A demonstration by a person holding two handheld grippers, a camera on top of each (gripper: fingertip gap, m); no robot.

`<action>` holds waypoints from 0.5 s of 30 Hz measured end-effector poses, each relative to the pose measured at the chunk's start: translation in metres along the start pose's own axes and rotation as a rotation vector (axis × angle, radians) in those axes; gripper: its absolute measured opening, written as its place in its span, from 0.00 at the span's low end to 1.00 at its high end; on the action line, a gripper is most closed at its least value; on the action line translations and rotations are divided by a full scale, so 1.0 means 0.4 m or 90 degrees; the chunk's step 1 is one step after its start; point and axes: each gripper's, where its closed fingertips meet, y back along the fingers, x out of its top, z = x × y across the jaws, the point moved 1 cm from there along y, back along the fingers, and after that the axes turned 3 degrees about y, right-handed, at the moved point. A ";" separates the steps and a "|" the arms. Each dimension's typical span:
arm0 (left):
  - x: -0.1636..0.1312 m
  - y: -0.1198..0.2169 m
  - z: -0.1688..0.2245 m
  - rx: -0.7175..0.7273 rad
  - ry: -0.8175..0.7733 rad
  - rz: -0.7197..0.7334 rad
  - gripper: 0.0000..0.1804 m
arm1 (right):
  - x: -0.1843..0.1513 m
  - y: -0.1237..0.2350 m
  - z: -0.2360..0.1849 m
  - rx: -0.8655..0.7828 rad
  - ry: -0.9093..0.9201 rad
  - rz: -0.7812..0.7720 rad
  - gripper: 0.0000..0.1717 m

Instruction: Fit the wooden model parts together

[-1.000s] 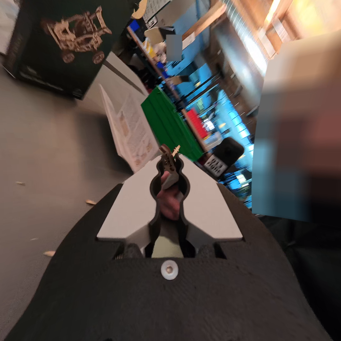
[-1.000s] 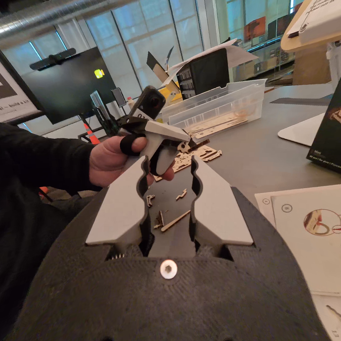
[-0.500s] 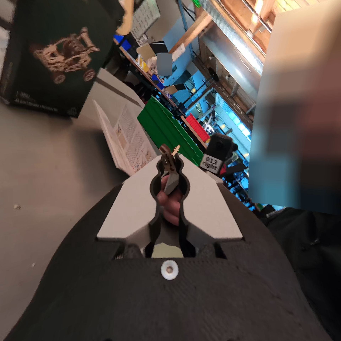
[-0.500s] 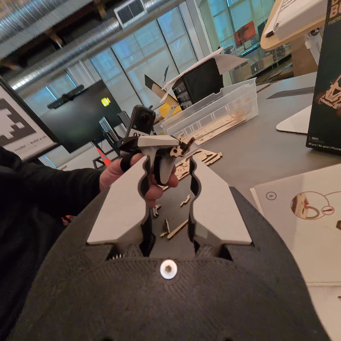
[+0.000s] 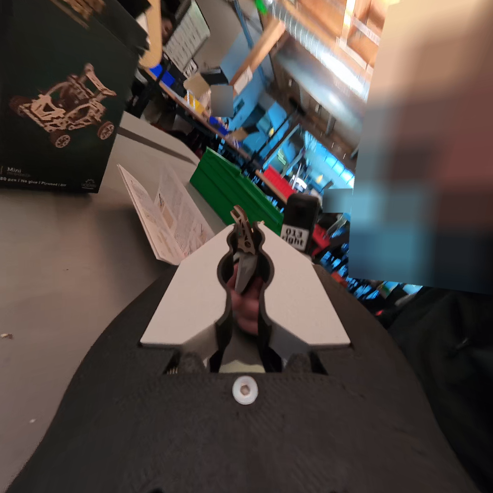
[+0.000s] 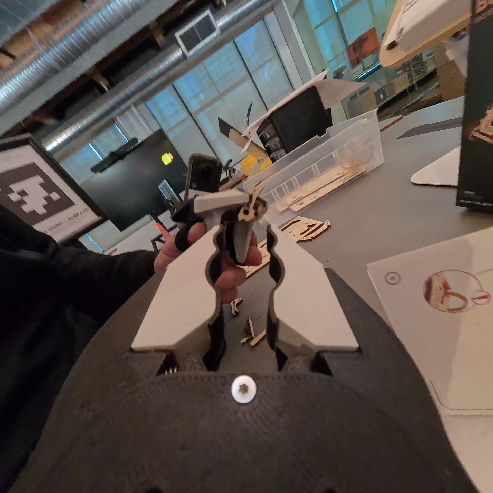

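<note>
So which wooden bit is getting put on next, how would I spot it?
Find the grey table with the clear plastic tray. In front, the left tongs pinch a small pale wooden piece aloft, unlike the loose flat scraps lying below.

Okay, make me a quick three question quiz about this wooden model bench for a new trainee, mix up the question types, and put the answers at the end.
1. True or false: the left gripper is clamped on a small wooden model part.
2. The clear plastic bin on the grey table holds: A) flat wooden part sheets, B) screws, C) paint bottles.
3. Fill in: the right gripper has its jaws ____, with nothing between its pads.

Key
1. True; the part sticks out past the fingertips.
2. A
3. Open; the left gripper and the hand holding it lie beyond the gap.
</note>
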 end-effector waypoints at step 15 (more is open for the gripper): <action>-0.012 -0.024 0.018 -0.038 0.058 0.031 0.05 | 0.007 0.005 -0.004 -0.001 0.006 0.019 0.03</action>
